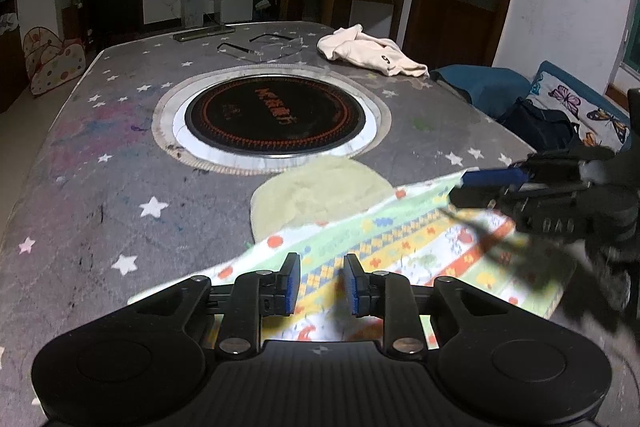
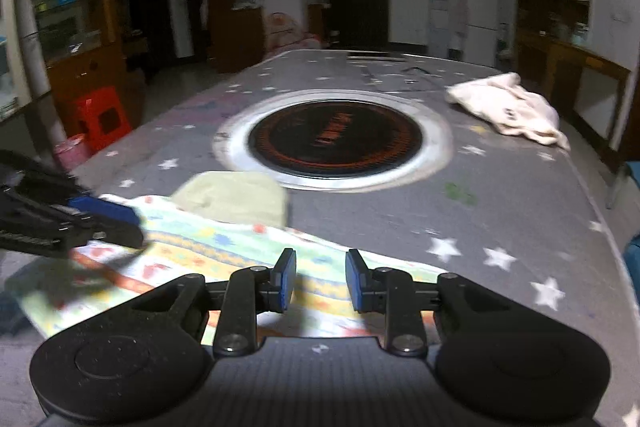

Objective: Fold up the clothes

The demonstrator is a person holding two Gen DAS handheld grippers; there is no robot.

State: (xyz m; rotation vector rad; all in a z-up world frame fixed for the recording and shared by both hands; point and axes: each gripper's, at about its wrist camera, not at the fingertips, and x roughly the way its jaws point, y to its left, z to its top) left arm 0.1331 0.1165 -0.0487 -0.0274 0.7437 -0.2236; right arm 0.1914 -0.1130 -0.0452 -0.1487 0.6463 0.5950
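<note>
Patterned garment (image 1: 400,247) lies just before the round cooktop (image 1: 276,115) — left gripper (image 1: 320,281) and right gripper (image 2: 320,277) above it, jaws apart, empty.

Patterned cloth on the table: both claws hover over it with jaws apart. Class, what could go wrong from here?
1. Both claws, left and right, are open above the patterned cloth; either could close on air or grab several layers.
2. The green cloth is tucked under it and may drag along.
3. The claws sit close together and might collide.
</note>
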